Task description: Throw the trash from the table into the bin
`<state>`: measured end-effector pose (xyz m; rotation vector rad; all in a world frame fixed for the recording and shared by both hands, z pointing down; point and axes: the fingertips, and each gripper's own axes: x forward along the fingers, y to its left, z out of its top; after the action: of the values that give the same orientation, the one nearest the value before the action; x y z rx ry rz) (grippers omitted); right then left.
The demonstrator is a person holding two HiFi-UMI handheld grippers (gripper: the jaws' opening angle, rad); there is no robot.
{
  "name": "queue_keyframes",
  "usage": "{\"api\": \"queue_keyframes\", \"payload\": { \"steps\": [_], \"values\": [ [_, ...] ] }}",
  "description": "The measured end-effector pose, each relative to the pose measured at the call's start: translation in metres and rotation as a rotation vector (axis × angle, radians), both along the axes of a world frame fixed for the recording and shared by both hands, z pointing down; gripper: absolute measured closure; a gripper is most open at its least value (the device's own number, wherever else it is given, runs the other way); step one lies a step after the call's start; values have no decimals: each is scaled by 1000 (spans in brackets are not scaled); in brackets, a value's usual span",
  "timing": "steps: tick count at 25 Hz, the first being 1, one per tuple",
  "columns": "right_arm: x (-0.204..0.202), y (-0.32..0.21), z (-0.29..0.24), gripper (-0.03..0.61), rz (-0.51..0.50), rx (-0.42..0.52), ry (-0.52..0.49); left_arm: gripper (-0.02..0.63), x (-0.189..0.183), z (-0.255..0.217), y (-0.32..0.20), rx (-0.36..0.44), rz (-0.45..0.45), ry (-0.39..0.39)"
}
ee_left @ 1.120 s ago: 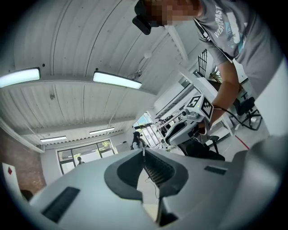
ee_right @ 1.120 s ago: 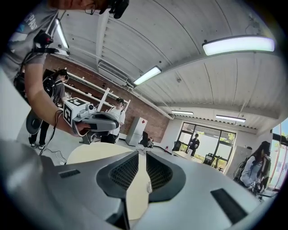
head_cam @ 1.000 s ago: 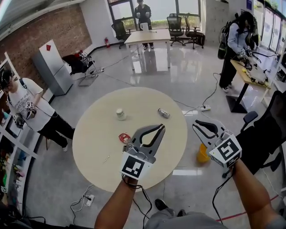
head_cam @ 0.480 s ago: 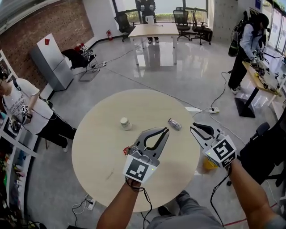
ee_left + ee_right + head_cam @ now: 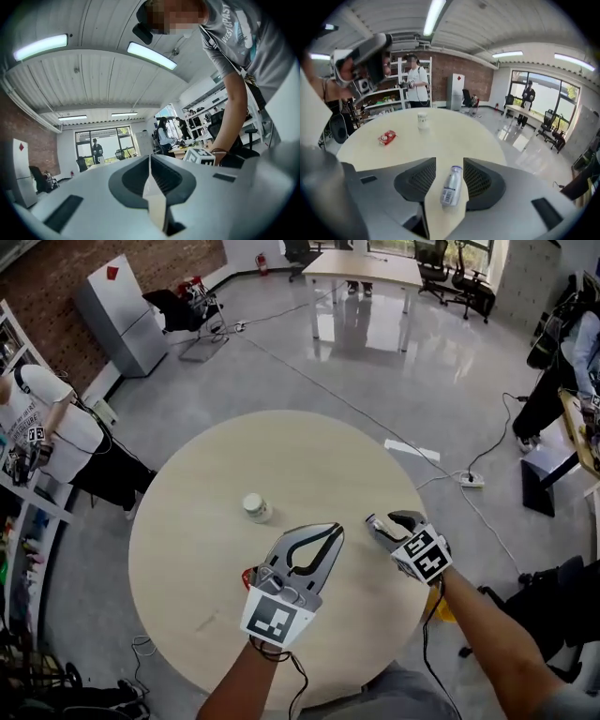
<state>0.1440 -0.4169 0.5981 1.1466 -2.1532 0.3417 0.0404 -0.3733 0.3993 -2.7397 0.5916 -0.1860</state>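
A small silver bottle point(image 5: 376, 524) lies on its side on the round beige table point(image 5: 187, 512), near its right edge. My right gripper point(image 5: 384, 519) is lowered over it; its jaws have just been opening and stand open on either side of the bottle point(image 5: 451, 185). My left gripper point(image 5: 333, 532) hovers shut and empty over the table's middle, pointing level point(image 5: 150, 159). A red wrapper point(image 5: 248, 576) peeks out at its left side, also in the right gripper view point(image 5: 387, 137). A white cup point(image 5: 255, 507) stands upright further left point(image 5: 422, 120). A sliver of the yellow bin point(image 5: 444, 611) shows behind my right arm.
A person point(image 5: 47, 432) stands by shelves at the left. A grey cabinet point(image 5: 122, 310) and a desk with chairs point(image 5: 375, 268) lie beyond. A power strip point(image 5: 472, 481) with cables rests on the floor to the right.
My right gripper came down from beside the table's right edge onto the bottle, and its jaws now straddle it. The left gripper moved along with the view and stays shut.
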Motion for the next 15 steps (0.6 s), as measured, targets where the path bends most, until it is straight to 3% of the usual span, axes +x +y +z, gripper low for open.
{"api": "queue_keyframes", "payload": {
  "steps": [3,6,10,15],
  "values": [
    [13,-23,72,416,-15,-146,87,558,-3,18,-20,-47,-45,-9],
    [12,-37,105,413,-28,-213,129,558,-14,34,-33,-87,-79,-23],
    [5,-39,110,413,-20,-218,132,558,-22,37,-30,-100,-79,-33],
    [12,-24,96,413,63,-141,97,558,-25,31,-3,-92,-39,-40]
  ]
}}
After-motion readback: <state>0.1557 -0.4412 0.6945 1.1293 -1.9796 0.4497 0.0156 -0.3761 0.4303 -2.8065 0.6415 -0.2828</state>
